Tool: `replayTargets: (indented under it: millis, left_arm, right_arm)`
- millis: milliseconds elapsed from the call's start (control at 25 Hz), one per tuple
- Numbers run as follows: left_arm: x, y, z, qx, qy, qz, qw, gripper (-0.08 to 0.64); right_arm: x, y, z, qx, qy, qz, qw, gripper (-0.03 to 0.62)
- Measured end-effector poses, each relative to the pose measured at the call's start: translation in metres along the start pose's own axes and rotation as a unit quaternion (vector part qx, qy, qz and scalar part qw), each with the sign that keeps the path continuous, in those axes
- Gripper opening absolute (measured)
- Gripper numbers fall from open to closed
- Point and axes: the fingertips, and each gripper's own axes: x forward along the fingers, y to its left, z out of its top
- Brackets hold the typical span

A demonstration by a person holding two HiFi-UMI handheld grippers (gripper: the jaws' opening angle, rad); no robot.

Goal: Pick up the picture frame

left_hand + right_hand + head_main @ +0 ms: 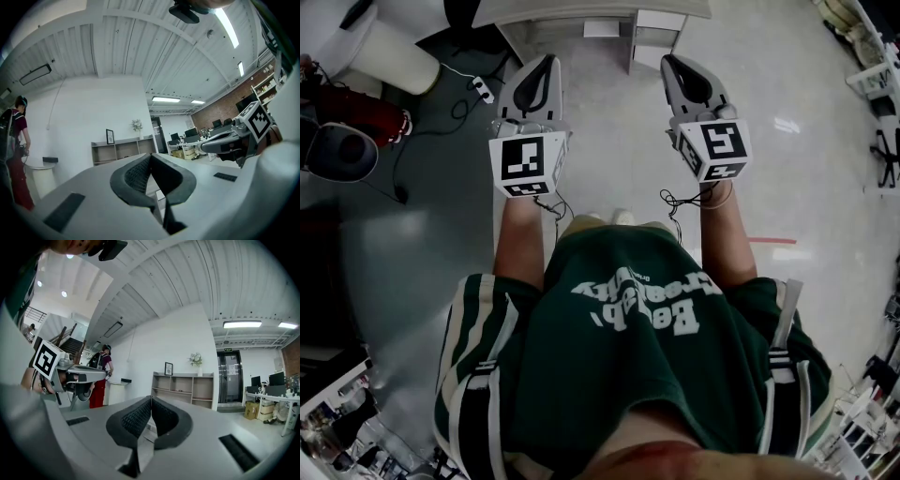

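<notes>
The picture frame [109,136] is a small dark-edged frame standing upright on top of a low open shelf unit [123,150] against the far white wall. The right gripper view shows the same frame [168,368] on the shelf unit [183,386]. Both grippers are held level side by side in front of the person, far from the shelf. My left gripper [548,62] [150,157] is shut, pads together, nothing between them. My right gripper [668,62] [151,399] is also shut and empty.
A small potted plant [136,125] [196,360] stands on the shelf right of the frame. A person in red [18,150] [104,373] stands by a round white table [41,176] at the left. Office desks [192,145] fill the right. A cable [441,112] lies on the floor.
</notes>
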Motion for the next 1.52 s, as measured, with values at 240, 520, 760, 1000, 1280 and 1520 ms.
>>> replayTargets:
  millis: [240, 520, 760, 1000, 1280, 1520]
  left_arm:
    - [0.004, -0.001, 0.002, -0.001, -0.001, -0.002, 1.0000, 0.017]
    - [0.011, -0.004, 0.002, 0.000, 0.000, -0.001, 1.0000, 0.017]
    - [0.018, -0.007, 0.002, 0.003, 0.001, 0.001, 1.0000, 0.017]
    - [0.021, 0.002, 0.002, 0.006, 0.005, 0.007, 0.9999, 0.017]
    - [0.058, 0.029, -0.012, 0.002, 0.006, 0.005, 1.0000, 0.017]
    - [0.113, 0.057, -0.020, -0.003, 0.001, -0.001, 1.0000, 0.017]
  right_arm:
    - [0.001, -0.003, 0.002, -0.002, 0.001, 0.002, 1.000, 0.034]
    - [0.002, -0.008, 0.000, -0.002, -0.001, 0.005, 1.000, 0.034]
    - [0.006, -0.016, -0.004, 0.002, 0.000, 0.007, 1.000, 0.034]
    - [0.015, -0.015, -0.005, 0.003, -0.001, 0.012, 1.000, 0.034]
    - [0.055, -0.026, -0.011, 0.001, 0.004, 0.004, 1.000, 0.034]
    - [0.108, -0.053, -0.011, -0.003, 0.007, -0.006, 1.000, 0.034]
